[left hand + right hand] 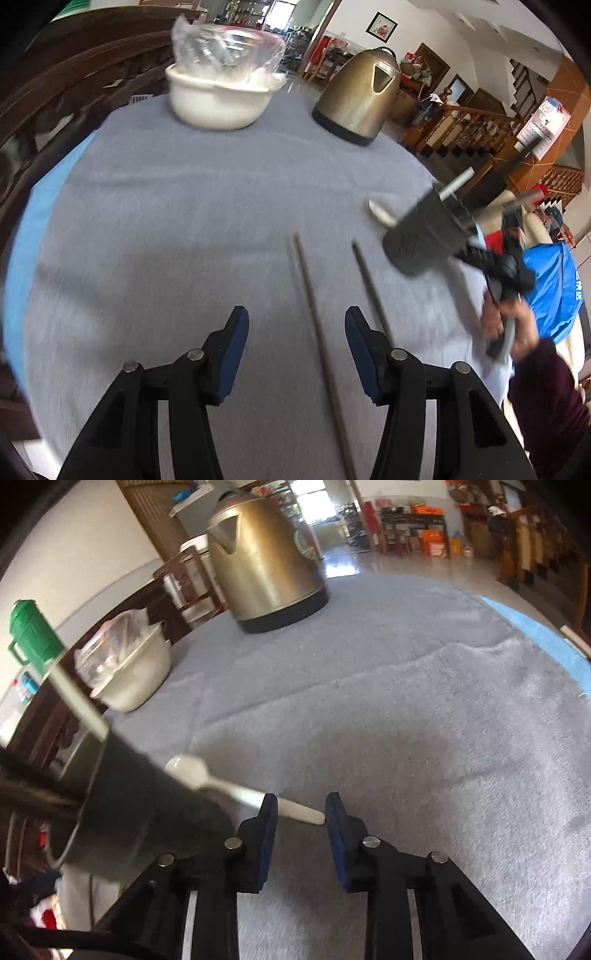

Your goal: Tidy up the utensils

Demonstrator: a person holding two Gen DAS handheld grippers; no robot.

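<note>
Left gripper [295, 332] hangs half open over the nearer thin brown chopstick [317, 332], which runs lengthwise between its pads. Right gripper [301, 812], narrow, brackets the white ceramic spoon [221, 786] handle, not squeezing.

cloth [184, 221] grey | kettle [360, 99] gold | spoon [207, 775] white | cup [33, 635] green

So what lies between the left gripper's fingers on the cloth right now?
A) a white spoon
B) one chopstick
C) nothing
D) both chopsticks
B: in the left wrist view one chopstick runs up between the open fingers of the left gripper, untouched, while the other chopstick lies outside the right-hand finger.
</note>
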